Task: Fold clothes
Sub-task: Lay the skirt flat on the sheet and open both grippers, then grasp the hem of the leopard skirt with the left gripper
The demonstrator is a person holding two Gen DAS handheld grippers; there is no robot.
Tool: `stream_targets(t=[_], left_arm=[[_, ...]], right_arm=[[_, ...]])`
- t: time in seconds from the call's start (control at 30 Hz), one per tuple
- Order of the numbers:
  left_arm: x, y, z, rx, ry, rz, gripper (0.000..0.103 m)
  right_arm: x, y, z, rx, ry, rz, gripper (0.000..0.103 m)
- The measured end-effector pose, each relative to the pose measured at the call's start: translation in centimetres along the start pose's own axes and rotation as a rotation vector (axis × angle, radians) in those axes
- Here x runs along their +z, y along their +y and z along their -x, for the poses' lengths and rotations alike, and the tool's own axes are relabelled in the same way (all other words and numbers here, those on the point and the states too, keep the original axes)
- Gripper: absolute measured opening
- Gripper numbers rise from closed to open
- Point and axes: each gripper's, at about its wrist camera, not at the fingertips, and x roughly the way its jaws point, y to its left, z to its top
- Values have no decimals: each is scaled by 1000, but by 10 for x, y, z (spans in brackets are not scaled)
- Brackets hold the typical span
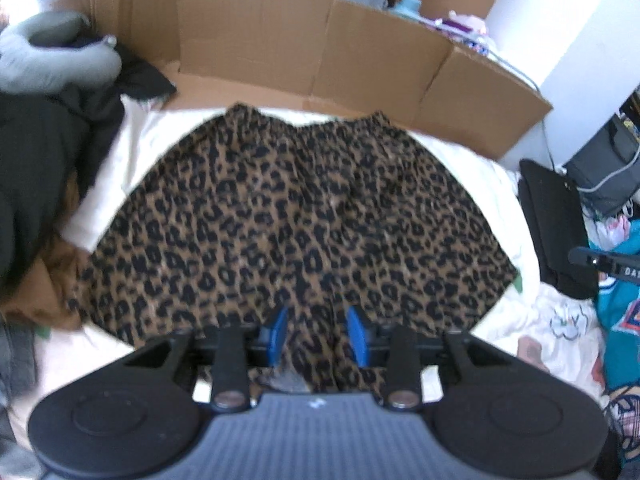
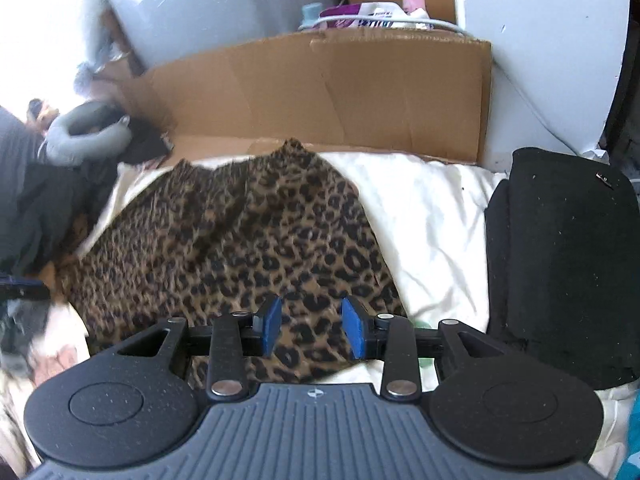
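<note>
In front of the cardboard box [image 1: 256, 40], the leopard skirt [image 1: 296, 216] lay spread flat, unfolded. Both the left gripper [image 1: 318, 334] and right gripper [image 2: 308, 328] hovered, fingers spread, pinching nothing.

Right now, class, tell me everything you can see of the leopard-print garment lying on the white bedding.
The brown-and-black leopard-print fabric garment looks soft and thin. It lies spread flat on the white bedding, fanning wider toward the cameras, its narrow gathered end toward the brown cardboard sheet. It resembles shorts or a skirt; which one is unclear. Its left edge meets a heap of dark clothes. Its near hem lies under both tools' open blue pads; whether they touch it cannot be told.
</note>
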Motion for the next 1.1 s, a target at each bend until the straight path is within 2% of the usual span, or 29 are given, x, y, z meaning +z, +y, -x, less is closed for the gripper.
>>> stream_targets(t=[0.27, 0.4, 0.6, 0.73, 0.83, 0.93, 0.97, 1.0, 1.1], left_arm=[[-33, -8, -18, -58, 67, 45, 35], [-45, -15, -31, -117, 95, 26, 35], [-64, -24, -64, -134, 166, 22, 35], [-75, -20, -89, -160, 209, 80, 35], [-80, -13, -105, -120, 210, 98, 36], [-83, 0, -116, -121, 206, 157, 45], [-83, 4, -118, -124, 200, 171, 53], [-83, 8, -121, -121, 195, 184, 56], [-81, 15, -127, -122, 191, 219, 56]], right_arm=[[-41, -27, -19, -7, 42, -57, 41], [-51, -35, -23, -4, 54, -58, 41], [-59, -40, -31, -2, 62, -66, 41], [-64, -45, -42, -5, 75, -70, 43], [-68, -50, -50, -6, 79, -81, 43], [-71, -55, -57, -2, 83, -90, 43], [-72, -56, -60, 2, 81, -90, 43], [-72, -58, -62, 5, 80, -90, 43], [-70, -62, -70, 19, 76, -110, 44]])
